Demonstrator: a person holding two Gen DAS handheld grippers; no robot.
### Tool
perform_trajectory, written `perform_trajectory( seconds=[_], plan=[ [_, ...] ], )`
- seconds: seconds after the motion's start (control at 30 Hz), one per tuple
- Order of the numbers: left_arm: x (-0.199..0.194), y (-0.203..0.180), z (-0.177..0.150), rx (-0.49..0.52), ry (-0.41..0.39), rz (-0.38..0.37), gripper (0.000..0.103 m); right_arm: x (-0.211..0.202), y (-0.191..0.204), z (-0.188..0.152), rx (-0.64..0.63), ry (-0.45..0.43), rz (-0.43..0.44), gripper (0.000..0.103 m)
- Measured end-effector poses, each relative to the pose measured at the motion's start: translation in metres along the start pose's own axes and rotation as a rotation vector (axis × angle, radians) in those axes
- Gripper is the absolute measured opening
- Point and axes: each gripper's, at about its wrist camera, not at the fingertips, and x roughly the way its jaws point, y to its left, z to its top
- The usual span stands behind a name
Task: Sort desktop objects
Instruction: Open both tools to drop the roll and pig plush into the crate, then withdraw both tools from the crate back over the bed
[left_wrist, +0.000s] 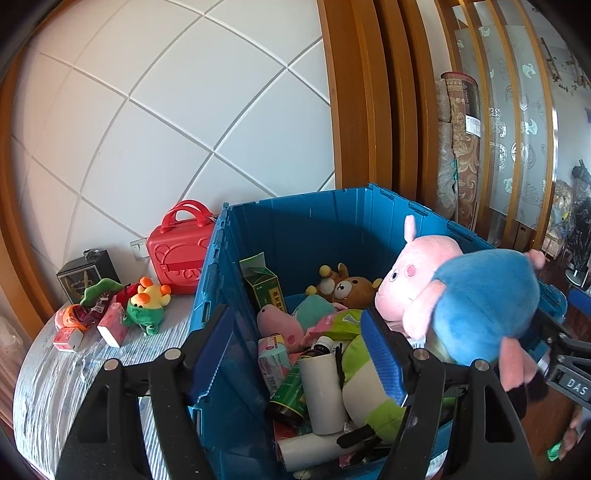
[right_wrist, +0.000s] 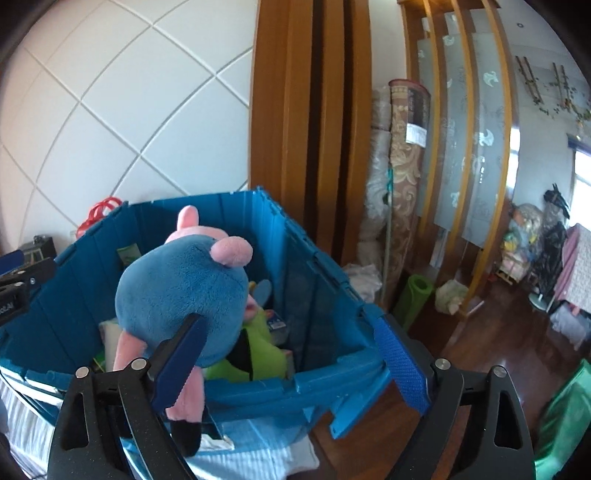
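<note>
Pig plush (right_wrist: 181, 291) in blue outfit sits over blue crate (right_wrist: 321, 295) rim, w/ right hand-held gripper (right_wrist: 291, 358) jaws spread wide, left pad just touching it, no squeeze; left hand-held gripper (left_wrist: 299, 354) wide apart, empty, above crate toys; frog plush (left_wrist: 146, 304) on tabletop (left_wrist: 74, 369)

The counter (left_wrist: 74, 373), under a pale striped cloth, carries a blue crate (left_wrist: 218, 295), a red toy case (left_wrist: 177, 251), a dark box (left_wrist: 86, 275), a green frog plush (left_wrist: 146, 308) and small pink packets (left_wrist: 112, 325), possibly tissues.
</note>
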Motion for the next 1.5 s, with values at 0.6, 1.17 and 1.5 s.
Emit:
perform_trajectory(
  seconds=[0.6, 1.17, 1.5],
  plan=[
    [-0.007, 0.027, -0.006, -0.015, 0.003, 0.064, 0.071, 0.034, 0.074, 0.018, -0.047, 0.010, 0.264, 0.098],
    [-0.049, 0.111, -0.019, -0.063, -0.078, 0.000, 0.076, -0.021, 0.135, 0.020, -0.082, -0.021, 0.145, 0.103],
    [-0.073, 0.258, -0.057, -0.126, -0.063, 0.066, 0.077, -0.081, 0.267, 0.015, -0.105, -0.114, 0.192, 0.103]
  ],
)
